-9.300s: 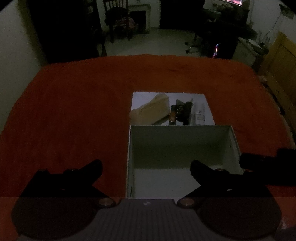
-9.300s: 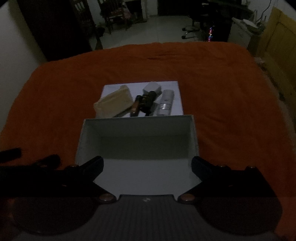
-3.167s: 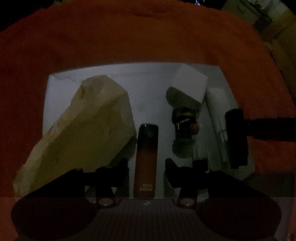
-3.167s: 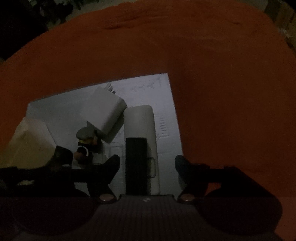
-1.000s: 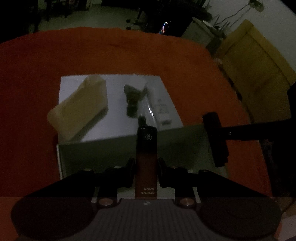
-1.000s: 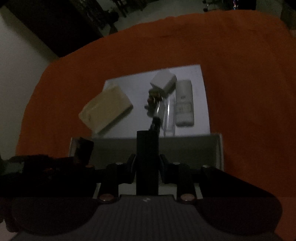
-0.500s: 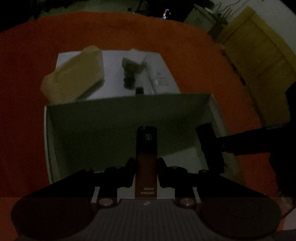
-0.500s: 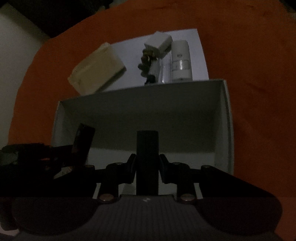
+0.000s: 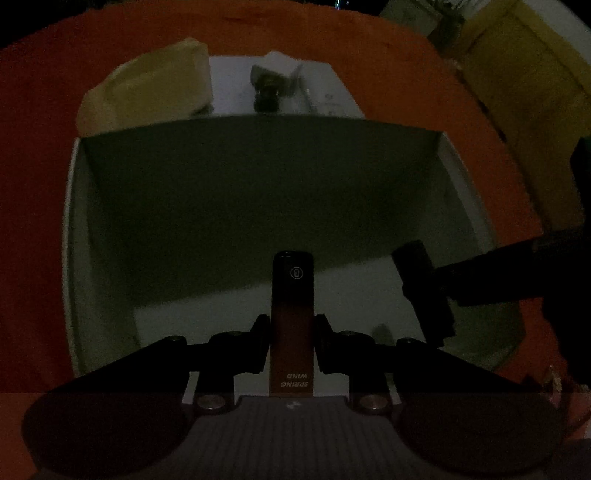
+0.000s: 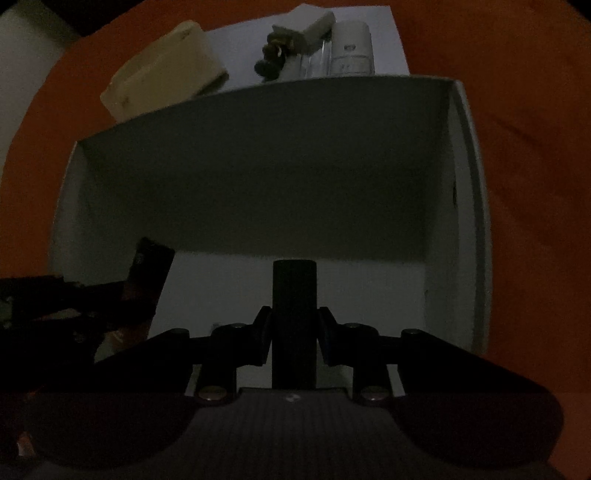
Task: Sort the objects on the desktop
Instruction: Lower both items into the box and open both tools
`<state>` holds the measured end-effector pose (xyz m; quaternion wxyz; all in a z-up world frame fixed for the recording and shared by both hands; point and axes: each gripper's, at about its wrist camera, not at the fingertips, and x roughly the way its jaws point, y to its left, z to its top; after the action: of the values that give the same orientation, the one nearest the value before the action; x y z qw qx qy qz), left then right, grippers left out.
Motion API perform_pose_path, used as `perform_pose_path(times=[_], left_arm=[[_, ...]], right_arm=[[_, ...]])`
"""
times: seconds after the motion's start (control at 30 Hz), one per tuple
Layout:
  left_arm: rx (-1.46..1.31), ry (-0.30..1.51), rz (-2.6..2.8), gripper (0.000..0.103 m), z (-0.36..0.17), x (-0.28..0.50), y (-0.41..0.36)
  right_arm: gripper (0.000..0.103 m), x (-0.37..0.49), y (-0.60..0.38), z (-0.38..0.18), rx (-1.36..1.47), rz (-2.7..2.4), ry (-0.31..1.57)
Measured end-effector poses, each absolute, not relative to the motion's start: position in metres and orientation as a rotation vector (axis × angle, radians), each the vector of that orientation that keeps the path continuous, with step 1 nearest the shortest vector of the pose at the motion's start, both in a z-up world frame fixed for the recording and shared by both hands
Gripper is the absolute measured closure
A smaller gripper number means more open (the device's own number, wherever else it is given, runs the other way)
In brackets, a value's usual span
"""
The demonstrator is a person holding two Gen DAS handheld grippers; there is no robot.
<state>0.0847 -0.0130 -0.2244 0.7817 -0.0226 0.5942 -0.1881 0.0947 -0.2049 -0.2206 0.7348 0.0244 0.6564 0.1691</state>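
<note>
My left gripper (image 9: 291,325) is shut on a slim brown-to-black stick (image 9: 291,295) with pale lettering, held over the inside of the open white box (image 9: 79,229). My right gripper (image 10: 294,325) is shut on a dark bar (image 10: 294,295), also inside the white box (image 10: 469,184). Each wrist view catches the other gripper's load: the dark bar (image 9: 421,288) at the right, the brown stick (image 10: 147,273) at the left. Beyond the box's far wall a white sheet (image 10: 240,48) carries a tan pouch (image 10: 162,70), a white plug (image 10: 317,24), a small dark figure (image 10: 271,55) and a white tube (image 10: 351,48).
An orange cloth (image 10: 517,110) covers the surface all round the box. The box walls rise on the far side and on both flanks of the grippers. A yellow wooden piece of furniture (image 9: 517,85) stands off the cloth at the upper right.
Both grippers have sunk from above the box's near rim down into the box, still holding their loads. The box walls now fill most of both views.
</note>
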Motion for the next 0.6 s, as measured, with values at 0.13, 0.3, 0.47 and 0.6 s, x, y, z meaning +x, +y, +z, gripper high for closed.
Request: perform_pose_path(times=[0.13, 0.3, 0.47, 0.6], left_arm=[[-0.051, 1.297, -0.386, 0.082, -0.233, 0.083, -0.013], [-0.042, 1.326, -0.381, 0.082, -0.245, 0.079, -0.012], [-0.027, 1.325, -0.378, 0.082, -0.249, 0.075, -0.014], [-0.013, 1.348, -0.377, 0.082, -0.255, 0.076, -0.018]], right_arm=[[0.075, 0.089, -0.199, -0.229, 0.034, 0.380, 1.448], [0.075, 0.083, -0.200, -0.241, 0.030, 0.377, 1.482], [0.075, 0.080, -0.200, -0.253, -0.009, 0.358, 1.484], [0.075, 0.080, -0.201, -0.262, -0.025, 0.339, 1.497]])
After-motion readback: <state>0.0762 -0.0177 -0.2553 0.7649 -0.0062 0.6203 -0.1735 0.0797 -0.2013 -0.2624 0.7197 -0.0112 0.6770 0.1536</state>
